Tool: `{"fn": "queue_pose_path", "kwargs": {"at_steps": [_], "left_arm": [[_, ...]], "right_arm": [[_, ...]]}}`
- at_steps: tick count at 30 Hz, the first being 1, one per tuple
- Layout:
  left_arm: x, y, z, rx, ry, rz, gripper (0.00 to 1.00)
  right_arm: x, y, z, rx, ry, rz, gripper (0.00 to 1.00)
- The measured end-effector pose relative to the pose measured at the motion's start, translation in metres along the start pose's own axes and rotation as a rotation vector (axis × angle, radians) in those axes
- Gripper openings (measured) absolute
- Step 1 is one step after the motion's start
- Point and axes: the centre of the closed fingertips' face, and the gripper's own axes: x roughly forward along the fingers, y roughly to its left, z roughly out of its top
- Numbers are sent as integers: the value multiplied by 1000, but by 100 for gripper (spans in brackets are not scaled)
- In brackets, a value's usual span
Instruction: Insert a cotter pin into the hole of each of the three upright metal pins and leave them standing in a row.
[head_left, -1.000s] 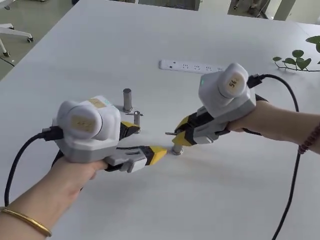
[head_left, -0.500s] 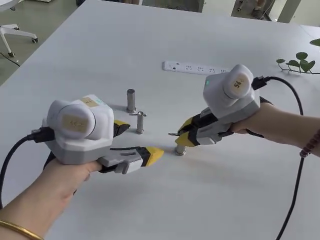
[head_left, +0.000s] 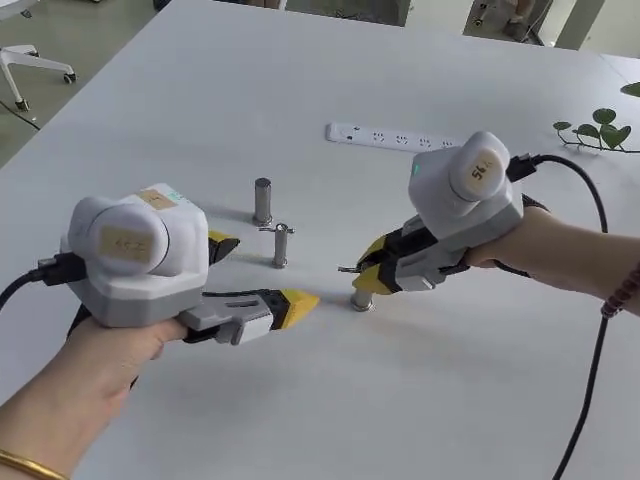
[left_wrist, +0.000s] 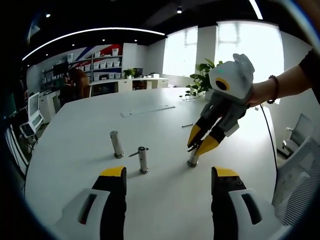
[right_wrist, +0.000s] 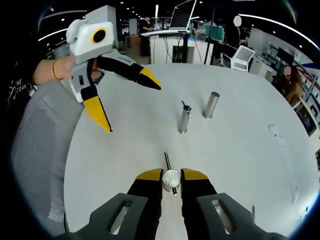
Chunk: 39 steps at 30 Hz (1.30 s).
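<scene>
Presently held: the right gripper (head_left: 366, 268) has its jaws pinched on a cotter pin (head_left: 346, 268), whose thin end pokes out to the left.
Left gripper: the left gripper (head_left: 268, 271) hovers left of the work, jaws spread wide with nothing between them.
Near pin: the near pin (head_left: 362, 299) stands upright just under the right gripper's tips. In the right gripper view its round top sits between the jaws, with the cotter pin's shaft just beyond it.
Middle pin: the middle pin (head_left: 281, 246) stands upright with a fitted cotter (head_left: 267, 229) already through its head.
Far pin: the far pin (head_left: 262, 200) stands upright, with no cotter visible in it.
Bench: the white table (head_left: 200, 90) also carries a power strip (head_left: 390, 134) on the far side, well apart from the row.
Risk, tipping: the near pin stands free and nothing steadies it. If the cotter's tip misses the hole, the sideways push would probably topple it or slide it out of line.
Risk, alignment: the near pin's hole cannot be made out, so if it faces another way the cotter would skate off the shaft.
Risk, grip: a thin cotter could swivel between the jaws under load.
Risk, neighbours: the left gripper's open jaws sit near the middle pin, and a careless drift could clip it.
</scene>
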Motion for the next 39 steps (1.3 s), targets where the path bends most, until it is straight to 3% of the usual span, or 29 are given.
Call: {"fn": "queue_pose_path", "kwargs": {"at_steps": [12, 28, 39], "left_arm": [[-1, 3, 1, 5, -12, 1, 75], [0, 4, 3, -4, -9, -9, 86], [3, -1, 4, 2, -14, -27, 90]], "right_arm": [[-1, -13, 4, 11, -2, -19, 8], [11, -34, 14, 17, -12, -26, 8], [16, -34, 18, 8, -3, -16, 8]]}}
